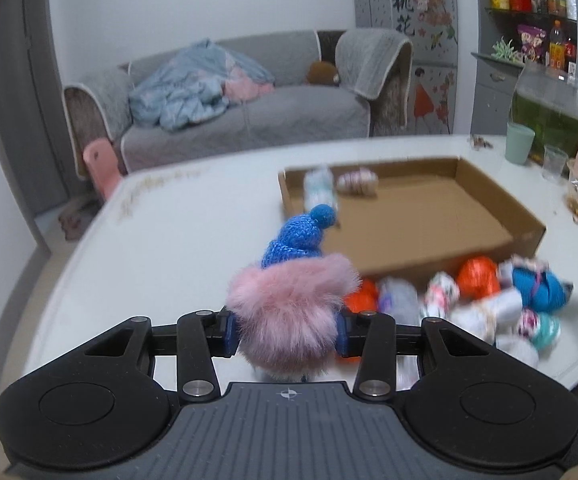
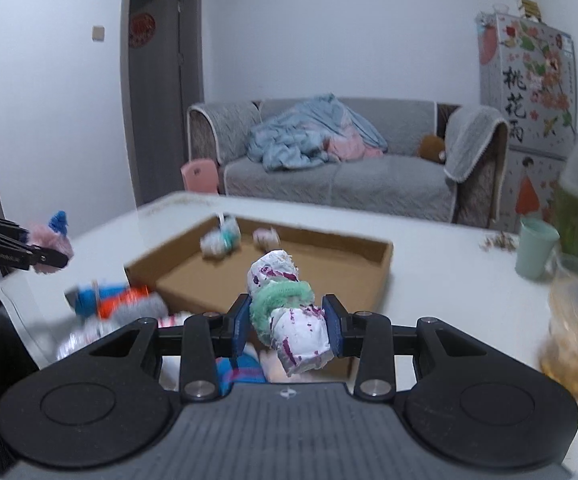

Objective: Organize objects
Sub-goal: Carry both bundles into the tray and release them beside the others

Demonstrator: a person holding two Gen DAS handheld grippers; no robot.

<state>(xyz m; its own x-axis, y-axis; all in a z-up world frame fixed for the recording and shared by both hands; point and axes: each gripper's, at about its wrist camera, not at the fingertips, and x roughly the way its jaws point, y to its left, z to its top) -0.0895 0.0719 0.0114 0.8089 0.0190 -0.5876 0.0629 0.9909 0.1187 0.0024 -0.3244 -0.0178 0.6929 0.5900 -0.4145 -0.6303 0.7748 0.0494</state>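
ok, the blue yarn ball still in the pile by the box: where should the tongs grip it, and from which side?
Across the middle of the blue yarn ball, coming from above. It lies at the pile's right edge, with rolls crowding its left and front, so side approaches look blocked.

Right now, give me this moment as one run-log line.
left gripper: shut on pink fluffy toy | right gripper: shut on white sock roll | cardboard tray: two rolls inside | pile beside tray

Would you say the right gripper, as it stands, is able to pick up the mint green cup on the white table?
Probably not yet: the right gripper is shut on a white rolled sock with a green cuff, so its fingers are occupied. The mint green cup itself stands unobstructed.
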